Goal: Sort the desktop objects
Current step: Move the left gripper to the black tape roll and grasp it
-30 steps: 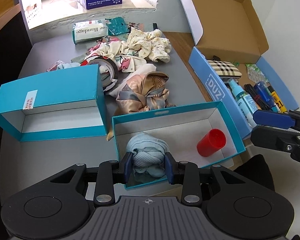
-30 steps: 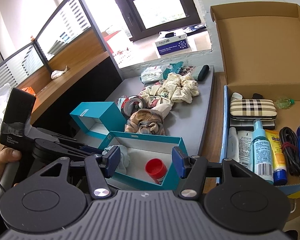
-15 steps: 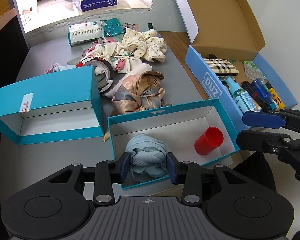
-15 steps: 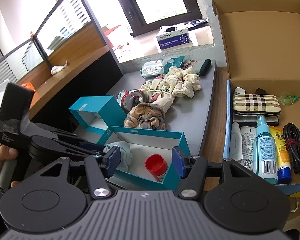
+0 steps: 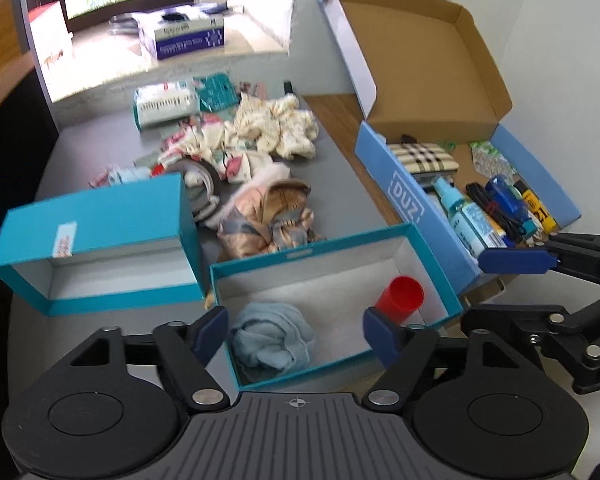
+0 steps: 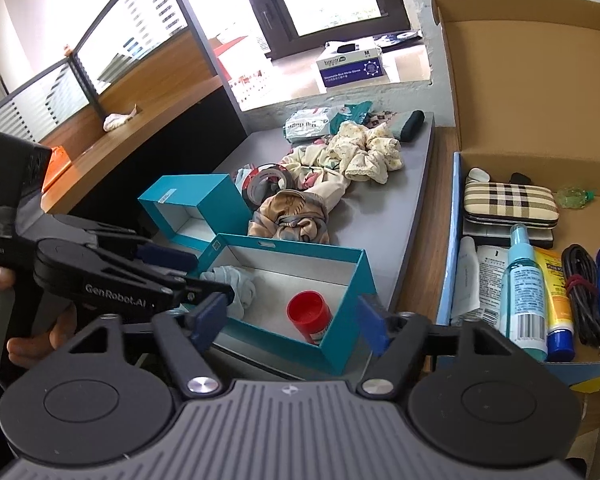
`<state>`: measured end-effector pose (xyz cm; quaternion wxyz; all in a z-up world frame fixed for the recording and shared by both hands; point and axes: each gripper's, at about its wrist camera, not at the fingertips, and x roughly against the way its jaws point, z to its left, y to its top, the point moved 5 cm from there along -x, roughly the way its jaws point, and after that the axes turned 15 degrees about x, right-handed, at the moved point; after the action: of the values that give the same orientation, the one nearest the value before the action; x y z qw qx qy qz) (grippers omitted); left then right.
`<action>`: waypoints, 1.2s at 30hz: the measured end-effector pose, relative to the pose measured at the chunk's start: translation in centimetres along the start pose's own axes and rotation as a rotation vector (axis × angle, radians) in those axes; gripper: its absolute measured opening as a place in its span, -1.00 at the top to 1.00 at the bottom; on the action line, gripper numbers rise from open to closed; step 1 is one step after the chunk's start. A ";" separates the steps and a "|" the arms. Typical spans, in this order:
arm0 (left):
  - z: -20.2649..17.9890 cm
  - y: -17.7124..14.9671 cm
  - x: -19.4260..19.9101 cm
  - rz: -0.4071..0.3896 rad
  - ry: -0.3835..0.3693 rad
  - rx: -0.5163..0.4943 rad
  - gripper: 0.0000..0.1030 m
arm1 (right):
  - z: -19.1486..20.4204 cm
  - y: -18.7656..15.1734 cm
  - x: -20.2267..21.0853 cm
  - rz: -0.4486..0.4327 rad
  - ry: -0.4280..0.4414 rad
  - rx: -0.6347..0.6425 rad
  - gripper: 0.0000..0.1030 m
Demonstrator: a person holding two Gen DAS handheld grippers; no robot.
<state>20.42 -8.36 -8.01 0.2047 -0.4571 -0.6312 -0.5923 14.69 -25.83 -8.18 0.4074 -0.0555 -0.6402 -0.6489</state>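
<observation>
A light blue cloth (image 5: 272,336) lies in the near left corner of an open teal box (image 5: 332,246), beside a red cup (image 5: 400,300) on its side. My left gripper (image 5: 296,336) is open and empty, its fingers spread just above the cloth. My right gripper (image 6: 292,316) is open and empty, hovering at the near right of the same teal box (image 6: 340,280); the cloth (image 6: 236,284) and red cup (image 6: 308,314) show there too. Scrunchies and a tan satin cloth (image 5: 272,216) lie heaped behind the box.
A second teal box (image 5: 100,236) stands on its side at left. A tape roll (image 5: 204,188) and a bandage pack (image 5: 166,104) lie among the fabrics. A blue cardboard box (image 6: 456,240) at right holds a plaid case (image 6: 512,202), bottles and cables.
My left gripper has opened and let go of the light blue cloth, which now lies in the teal box. The gripper drew back a little. The right gripper stayed open.
</observation>
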 end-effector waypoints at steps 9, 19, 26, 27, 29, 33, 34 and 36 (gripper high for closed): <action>0.4 0.7 1.5 -0.100 -0.068 -0.011 -0.80 | -0.3 1.2 0.7 -0.010 -0.039 0.055 -0.76; 2.7 3.9 1.4 -0.092 -0.201 0.031 -0.81 | -1.8 3.9 -1.6 0.015 -0.045 0.116 -0.42; 3.2 6.6 -0.5 -0.043 -0.233 0.015 -0.61 | -3.1 5.3 -3.9 0.044 -0.026 0.135 -0.21; 3.1 6.9 -0.8 -0.029 -0.241 0.012 -0.61 | -3.3 5.5 -4.3 0.048 -0.023 0.137 -0.13; 2.5 7.7 -1.5 -0.003 -0.251 0.011 -0.49 | -3.7 5.9 -4.9 0.056 -0.018 0.143 -0.04; 1.2 9.1 -2.4 0.018 -0.232 -0.023 -0.49 | -4.4 6.7 -6.2 0.073 -0.007 0.153 0.04; 1.1 9.6 -2.5 0.015 -0.215 -0.033 -0.50 | -4.8 6.8 -6.6 0.075 -0.004 0.147 0.05; 1.2 10.7 -2.9 0.025 -0.190 -0.028 -0.51 | -5.6 7.0 -7.4 0.079 0.001 0.115 0.04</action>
<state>31.02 -9.50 -4.60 0.1446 -0.5218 -0.6337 -0.5524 26.29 -26.31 -8.09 0.4354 -0.0567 -0.6736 -0.5946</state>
